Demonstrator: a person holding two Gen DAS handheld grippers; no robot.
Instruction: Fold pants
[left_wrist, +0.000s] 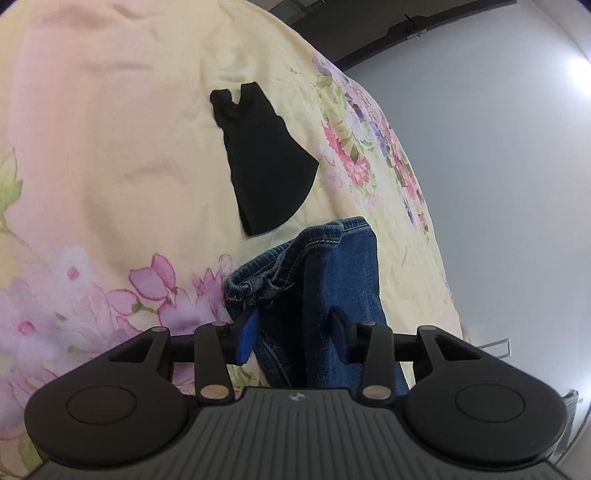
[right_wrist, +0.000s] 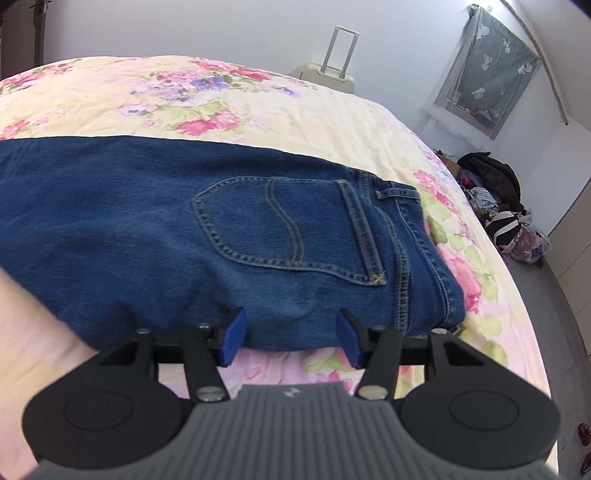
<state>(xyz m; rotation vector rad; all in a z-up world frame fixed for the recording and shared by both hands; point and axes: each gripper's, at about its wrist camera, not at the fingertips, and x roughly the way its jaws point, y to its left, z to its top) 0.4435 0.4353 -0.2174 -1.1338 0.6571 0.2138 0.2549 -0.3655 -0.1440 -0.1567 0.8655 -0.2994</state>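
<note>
Blue denim jeans (right_wrist: 229, 236) lie across a floral bedspread (right_wrist: 258, 110), back pocket up, waistband toward the right. My right gripper (right_wrist: 291, 338) is open, its blue pads straddling the near folded edge of the jeans by the seat. In the left wrist view the hem end of the jeans (left_wrist: 317, 280) hangs bunched between the pads of my left gripper (left_wrist: 295, 338). The jaws stand apart around the cloth; whether they pinch it I cannot tell.
A small black garment (left_wrist: 264, 162) lies on the bedspread beyond the left gripper. A cream suitcase (right_wrist: 332, 74) stands past the bed's far edge. A pile of clothes and bags (right_wrist: 495, 206) sits on the floor at the right, by the bed's edge.
</note>
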